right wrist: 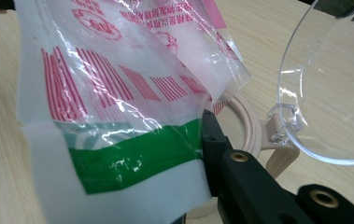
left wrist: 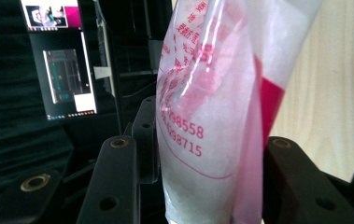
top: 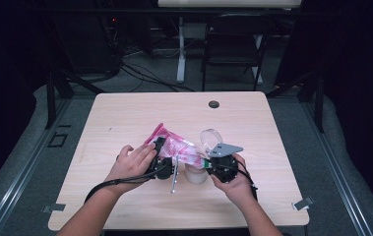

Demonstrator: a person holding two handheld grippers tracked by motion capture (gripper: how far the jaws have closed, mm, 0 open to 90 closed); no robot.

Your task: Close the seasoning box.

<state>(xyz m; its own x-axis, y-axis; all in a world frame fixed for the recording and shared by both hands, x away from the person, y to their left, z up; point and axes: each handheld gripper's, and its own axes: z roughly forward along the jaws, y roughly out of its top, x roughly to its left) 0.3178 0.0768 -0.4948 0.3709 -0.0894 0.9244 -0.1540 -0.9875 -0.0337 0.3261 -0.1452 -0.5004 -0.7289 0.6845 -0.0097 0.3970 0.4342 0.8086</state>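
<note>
Holding the pink-and-white plastic bag between both tools, I keep it just above the middle of the wooden table. My left gripper has its two black jaws part-way apart with the filled body of the bag standing between them; in the left gripper view the bag bulges between the two jaws, which clamp it. My right gripper has its jaws brought together on the bag's green-and-white printed end, seen close in the right gripper view, where the film is pinched at the jaw tip. Directly under the bag's lower end stands a small cream container, its rim touching the film, with its clear hinged lid flipped up beside it. A thin metal rod lies on the table just left of the container.
</note>
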